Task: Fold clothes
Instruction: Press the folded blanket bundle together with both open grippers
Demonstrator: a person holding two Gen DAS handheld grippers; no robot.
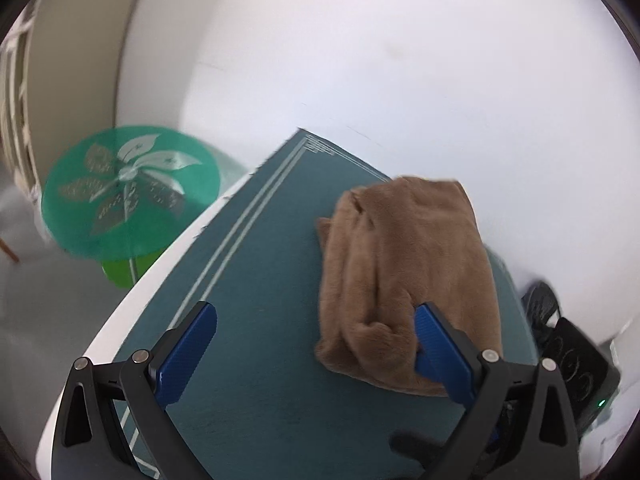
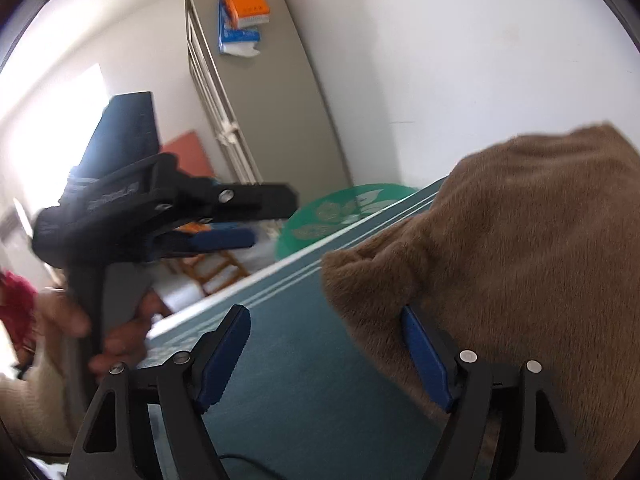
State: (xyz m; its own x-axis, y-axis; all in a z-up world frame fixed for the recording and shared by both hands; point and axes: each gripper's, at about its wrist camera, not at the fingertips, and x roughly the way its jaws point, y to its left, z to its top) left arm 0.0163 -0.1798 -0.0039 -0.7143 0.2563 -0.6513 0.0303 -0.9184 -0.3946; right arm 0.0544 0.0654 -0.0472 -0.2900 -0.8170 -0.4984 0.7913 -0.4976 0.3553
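Cloth first: brown fleece garment [image 1: 404, 276] lies bunched in a compact bundle on teal mat [image 1: 248, 280], which covers a white table [image 1: 132, 292]. Looks mostly folded already, judging by the stacked layers and rolled edges; prob. one or two neatening folds or a final flatten left, tho I can't tell what garment it is or how tidy the hidden side is.

In left wrist view the bundle sits at approx 2–3 o'clock of centre. Its long axis runs from near edge at 5 o'clock up toward 1 o'clock, so it points away from the left gripper [image 1: 316, 340] and slightly right. Near end is lumpy w/ a puckered corner; far end squarer, close to the mat's far edge.

Left gripper: fingers spread wide, nothing pinched. Its right-hand finger [image 1: 436, 352] touches or just overlaps the bundle's near corner; the other finger hangs over bare mat at 7 o'clock.

Right gripper [image 2: 324, 356]: fingers also spread wide, empty. Fleece fills 3–5 o'clock of its view, draping against the outer finger [image 2: 424, 360], not clamped between the two.

From the right wrist view the left gripper shows at 9 o'clock, held in a hand [image 2: 116, 340] off the table's edge.

Background: green round stool [image 1: 132, 196] at 9 o'clock beside the table, grey cabinet [image 2: 260, 92] w/ boxes on top.
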